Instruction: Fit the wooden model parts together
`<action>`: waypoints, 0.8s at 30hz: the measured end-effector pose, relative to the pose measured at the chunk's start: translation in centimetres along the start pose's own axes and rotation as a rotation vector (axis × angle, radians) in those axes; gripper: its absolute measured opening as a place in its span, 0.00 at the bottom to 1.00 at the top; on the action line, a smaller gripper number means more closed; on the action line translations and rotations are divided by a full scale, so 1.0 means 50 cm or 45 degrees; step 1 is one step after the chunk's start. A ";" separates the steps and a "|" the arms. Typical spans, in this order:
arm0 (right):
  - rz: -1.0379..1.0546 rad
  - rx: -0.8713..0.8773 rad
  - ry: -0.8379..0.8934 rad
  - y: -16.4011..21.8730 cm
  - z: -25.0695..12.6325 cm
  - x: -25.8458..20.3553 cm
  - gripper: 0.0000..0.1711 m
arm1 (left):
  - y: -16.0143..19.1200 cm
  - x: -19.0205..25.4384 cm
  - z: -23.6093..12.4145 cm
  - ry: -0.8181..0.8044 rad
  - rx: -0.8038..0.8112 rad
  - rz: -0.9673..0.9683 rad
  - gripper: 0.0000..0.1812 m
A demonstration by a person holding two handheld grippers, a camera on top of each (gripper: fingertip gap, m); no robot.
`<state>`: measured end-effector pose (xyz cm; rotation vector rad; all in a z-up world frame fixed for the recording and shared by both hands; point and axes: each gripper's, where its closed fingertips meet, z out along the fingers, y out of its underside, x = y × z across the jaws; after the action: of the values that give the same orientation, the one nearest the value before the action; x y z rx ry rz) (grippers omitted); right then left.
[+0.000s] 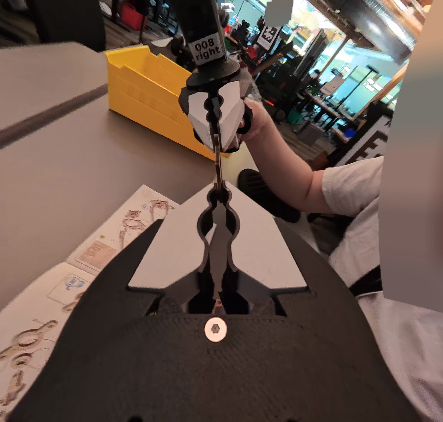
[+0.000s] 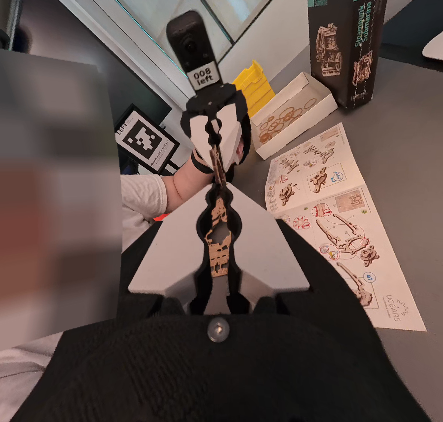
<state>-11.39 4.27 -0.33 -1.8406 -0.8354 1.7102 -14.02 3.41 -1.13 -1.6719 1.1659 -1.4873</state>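
Over at the left, the yellow bin (image 1: 143,91) sits on the grey table (image 1: 72,170), with the instruction sheet (image 1: 100,249) lying nearer the person. Moving in, the left tool (image 1: 218,194) is closed right down on the near end of a thin wooden part (image 1: 218,168), which is seen edge-on and held up in the air between the two tools, clear of the table. At the far end the right tool (image 1: 217,144) meets it tip to tip, also pinched nearly shut. From its own camera the right tool (image 2: 219,189) has a flat, laser-cut wooden piece (image 2: 218,240) lying lengthwise between its fingers, and the left tool (image 2: 217,161) grips a smaller piece facing it. Further right are the white tray of wooden rings (image 2: 294,115) and the dark kit box (image 2: 345,41).

The worry, I'd say, is the thinness: if the two tools twist or push off-line, the slot could miss, or the delicate fretwork could snap or slip out.
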 end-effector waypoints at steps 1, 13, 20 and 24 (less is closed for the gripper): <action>0.009 0.028 0.006 -0.008 -0.005 0.001 0.05 | -0.005 -0.003 -0.001 -0.054 0.011 0.077 0.00; 0.481 0.422 -0.106 -0.064 -0.037 0.064 0.19 | -0.043 -0.041 -0.034 -1.053 -0.096 1.543 0.00; 0.557 0.350 -0.181 -0.038 0.000 0.071 0.14 | -0.024 -0.055 -0.019 -1.289 -0.307 2.020 0.00; 0.582 0.330 -0.228 -0.033 0.000 0.067 0.11 | -0.018 -0.055 -0.017 -1.287 -0.347 2.094 0.00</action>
<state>-11.46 7.81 -1.47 -1.8091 -0.2401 2.1693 -14.59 6.34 -1.40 -0.7260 1.3975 0.4918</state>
